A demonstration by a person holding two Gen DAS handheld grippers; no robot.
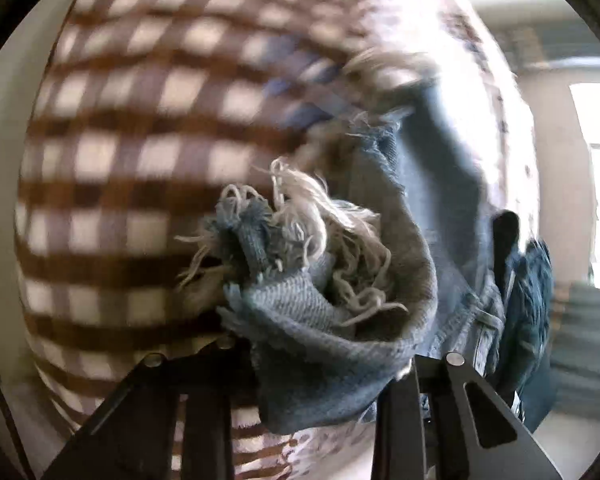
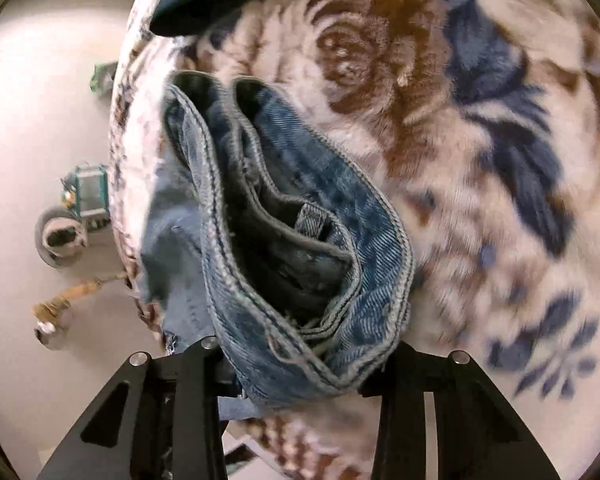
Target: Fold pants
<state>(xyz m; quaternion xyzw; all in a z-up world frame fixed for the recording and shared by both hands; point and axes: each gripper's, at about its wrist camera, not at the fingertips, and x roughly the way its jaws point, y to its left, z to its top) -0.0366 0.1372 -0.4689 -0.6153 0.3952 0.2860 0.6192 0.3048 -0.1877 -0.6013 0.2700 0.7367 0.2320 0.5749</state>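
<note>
The left tongs (image 1: 320,364) grip a frayed hem of the pants (image 1: 332,320), blue denim with loose white threads bunched just ahead of the fingers. The right tongs (image 2: 300,360) are clamped on the waistband end of the same pants (image 2: 300,240), where the stitched band, a belt loop and the dark inside of the garment show. Both ends look lifted above a blanket (image 2: 480,140) with a brown and navy flower print on a pale ground, which shows a brown check pattern (image 1: 140,160) in the left view; whether it covers a bed or a surface cannot be told. On the pale floor (image 2: 28,100) to the left in the right view lie a small green thing (image 2: 86,192) and a round grey object (image 2: 58,240), both too blurred to name.

The step in hand seems to be carrying hem and waistband together, or stretching the denim out before a fold; the blur suggests motion. The next move likely calls for lowering the cloth flat onto the blanket with edges lined up, then letting go without dragging the layers askew.
</note>
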